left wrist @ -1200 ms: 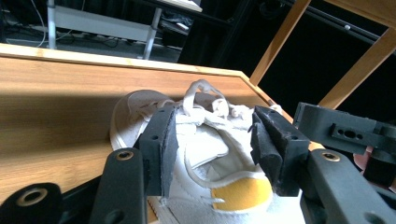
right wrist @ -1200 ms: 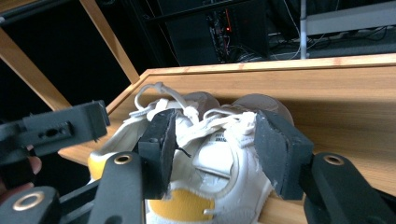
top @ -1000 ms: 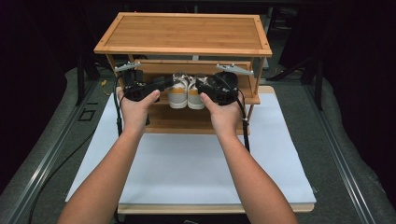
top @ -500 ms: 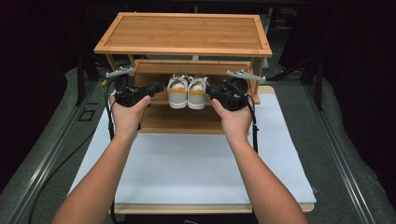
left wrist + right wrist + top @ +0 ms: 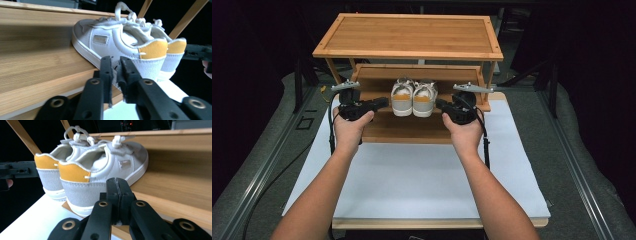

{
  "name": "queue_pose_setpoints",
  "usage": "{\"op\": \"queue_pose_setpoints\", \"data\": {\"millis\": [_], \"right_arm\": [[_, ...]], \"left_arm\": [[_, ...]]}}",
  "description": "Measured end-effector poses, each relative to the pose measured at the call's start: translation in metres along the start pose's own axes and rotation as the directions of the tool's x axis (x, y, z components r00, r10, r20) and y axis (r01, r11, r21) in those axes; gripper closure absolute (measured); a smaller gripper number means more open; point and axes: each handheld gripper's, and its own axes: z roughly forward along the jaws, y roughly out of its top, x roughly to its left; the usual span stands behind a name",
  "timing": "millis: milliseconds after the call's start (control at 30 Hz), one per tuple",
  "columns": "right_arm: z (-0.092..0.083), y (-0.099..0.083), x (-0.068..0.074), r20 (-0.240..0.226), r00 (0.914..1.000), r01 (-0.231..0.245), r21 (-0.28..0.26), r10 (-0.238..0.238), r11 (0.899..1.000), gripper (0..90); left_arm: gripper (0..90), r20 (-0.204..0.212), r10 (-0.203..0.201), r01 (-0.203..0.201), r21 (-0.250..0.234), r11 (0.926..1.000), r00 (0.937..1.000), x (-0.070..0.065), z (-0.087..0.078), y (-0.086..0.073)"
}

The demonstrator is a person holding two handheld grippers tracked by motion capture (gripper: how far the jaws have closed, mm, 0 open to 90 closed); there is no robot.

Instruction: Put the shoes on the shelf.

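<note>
A pair of white shoes [image 5: 413,97] with yellow heel patches stands on the middle shelf of a bamboo rack [image 5: 412,35], heels toward me. My left gripper [image 5: 384,102] hovers just left of the pair, apart from it. Its jaws have just been closing and in the left gripper view [image 5: 115,67] only a narrow slit remains, with nothing between them. My right gripper [image 5: 439,104] hovers just right of the pair. Its jaws have just been closing too and now meet, empty, in the right gripper view [image 5: 117,186], with the near shoe [image 5: 100,167] behind them.
The rack's lowest shelf [image 5: 412,127] juts out below the shoes. The rack stands at the back of a white board [image 5: 427,180] on a grey table. Slanted rack posts [image 5: 20,135] rise beside the shoes. Dark surroundings lie beyond.
Both grippers have drawn apart from the shoes' sides and sunk a little. Their jaws have closed. The shoes stay on the shelf.
</note>
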Motion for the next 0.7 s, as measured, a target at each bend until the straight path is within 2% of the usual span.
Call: {"op": "queue_pose_setpoints", "data": {"millis": [67, 167, 300, 567, 700], "right_arm": [[0.002, -0.002, -0.002, -0.009, 1.0, 0.002, 0.015, -0.002, 1.0, 90.0], [0.005, -0.004, -0.003, -0.016, 0.9999, -0.003, 0.01, 0.003, 1.0, 90.0], [0.006, -0.005, -0.004, -0.024, 0.9997, -0.005, 0.018, 0.005, 1.0, 90.0], [0.007, -0.005, -0.003, -0.051, 0.9985, -0.019, 0.009, 0.019, 1.0, 90.0], [0.007, -0.005, -0.001, -0.04, 0.9986, -0.035, 0.008, 0.035, 0.999, 90.0]], "left_arm": [[86.1, 0.009, 0.002, -0.002, 0.001, 1.0, 1.0, 0.0, 0.002, -0.002], [89.3, 0.005, -0.004, 0.004, -0.009, 1.0, 1.0, 0.002, 0.005, -0.005], [89.6, 0.013, -0.029, 0.029, -0.026, 0.9992, 0.9995, 0.006, 0.008, -0.007], [89.7, 0.024, -0.015, 0.016, -0.029, 0.9995, 0.9996, 0.003, 0.012, -0.004], [89.9, 0.023, -0.034, 0.034, -0.026, 0.9991, 0.9992, 0.001, 0.014, -0.003]]}}
